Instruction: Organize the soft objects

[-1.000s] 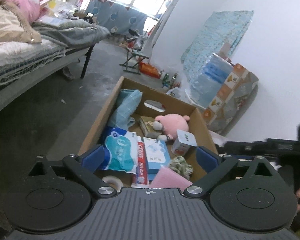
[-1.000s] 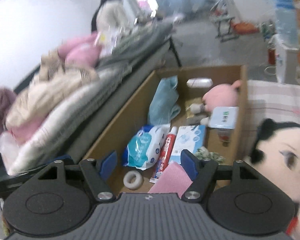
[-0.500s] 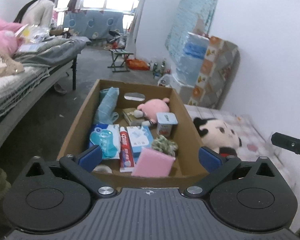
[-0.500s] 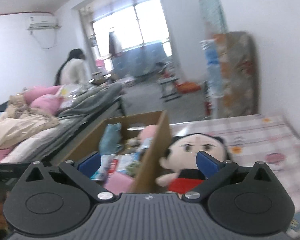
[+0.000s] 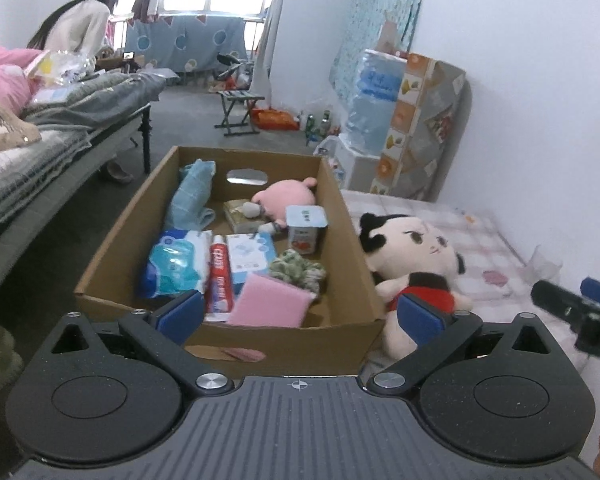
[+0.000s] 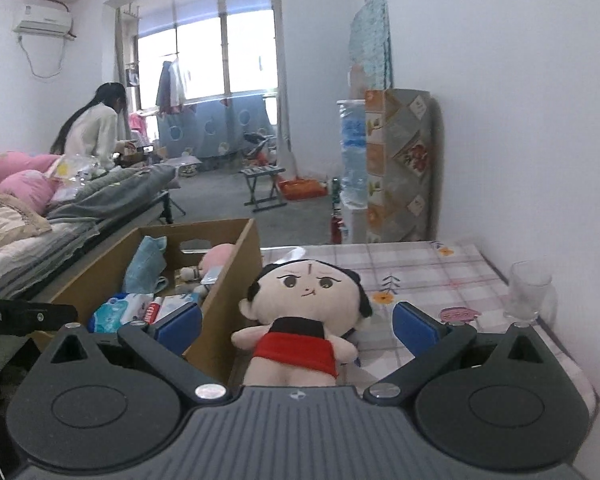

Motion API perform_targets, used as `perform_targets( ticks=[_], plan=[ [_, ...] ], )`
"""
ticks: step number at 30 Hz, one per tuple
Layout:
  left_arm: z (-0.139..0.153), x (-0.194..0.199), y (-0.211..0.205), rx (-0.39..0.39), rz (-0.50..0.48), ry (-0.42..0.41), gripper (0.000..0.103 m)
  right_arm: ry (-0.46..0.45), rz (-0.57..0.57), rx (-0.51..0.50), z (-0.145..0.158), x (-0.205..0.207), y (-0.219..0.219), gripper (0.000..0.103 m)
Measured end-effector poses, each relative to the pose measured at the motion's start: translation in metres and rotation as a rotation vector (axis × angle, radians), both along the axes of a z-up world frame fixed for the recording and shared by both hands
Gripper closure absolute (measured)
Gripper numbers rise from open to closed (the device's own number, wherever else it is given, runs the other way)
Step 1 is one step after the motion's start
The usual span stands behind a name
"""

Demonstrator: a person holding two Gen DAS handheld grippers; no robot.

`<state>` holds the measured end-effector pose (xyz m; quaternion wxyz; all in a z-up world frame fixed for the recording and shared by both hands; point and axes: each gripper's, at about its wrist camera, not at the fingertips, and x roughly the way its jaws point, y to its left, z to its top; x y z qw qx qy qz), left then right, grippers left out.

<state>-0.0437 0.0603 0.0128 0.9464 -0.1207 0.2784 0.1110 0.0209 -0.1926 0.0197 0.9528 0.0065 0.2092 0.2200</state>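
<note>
Between the blue pads of the right gripper point(image 6: 296, 326) sat the black-haired doll in red point(image 6: 300, 320), upright on the checked cloth point(image 6: 440, 276) just beside the cardboard box point(image 6: 236, 280); the jaws stood wide apart, clear of the doll on both sides and holding nothing. At the box's near wall, the left gripper point(image 5: 300, 312) likewise had its jaws spread wide and gripped nothing. Within the box lay a pink plush toy point(image 5: 286, 200), a light-blue cloth point(image 5: 192, 196) leaning against the left wall, a blue wipes packet point(image 5: 176, 264), a red toothpaste tube point(image 5: 220, 276), a small blue-and-white carton point(image 5: 248, 254), a lidded cup point(image 5: 306, 228), a green knitted item point(image 5: 298, 270) and a pink sponge point(image 5: 272, 300) tilted at the near wall. An empty glass point(image 6: 526, 292) stood on the cloth near the white wall
</note>
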Motion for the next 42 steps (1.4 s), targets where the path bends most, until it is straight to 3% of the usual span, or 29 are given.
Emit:
perform_targets(
  ticks=[5, 12, 18, 24, 42],
  plan=[
    [0.003, 0.006, -0.008, 0.057, 0.029, 0.011, 0.0, -0.052, -0.054, -0.057, 0.003, -0.008, 0.005, 0.043],
    [0.001, 0.018, -0.02, 0.201, 0.057, 0.035, 0.0, -0.043, -0.066, -0.009, 0.01, -0.005, 0.005, 0.043],
    [-0.006, 0.026, -0.021, 0.138, 0.043, 0.073, 0.0, 0.1, 0.093, 0.129, 0.0, 0.008, 0.007, 0.043],
    [-0.015, 0.037, -0.021, 0.124, 0.032, 0.169, 0.0, 0.139, 0.047, 0.026, -0.01, 0.014, 0.024, 0.043],
    [-0.024, 0.038, -0.018, 0.122, 0.055, 0.226, 0.0, 0.177, 0.023, -0.064, -0.02, 0.023, 0.04, 0.043]
  ],
)
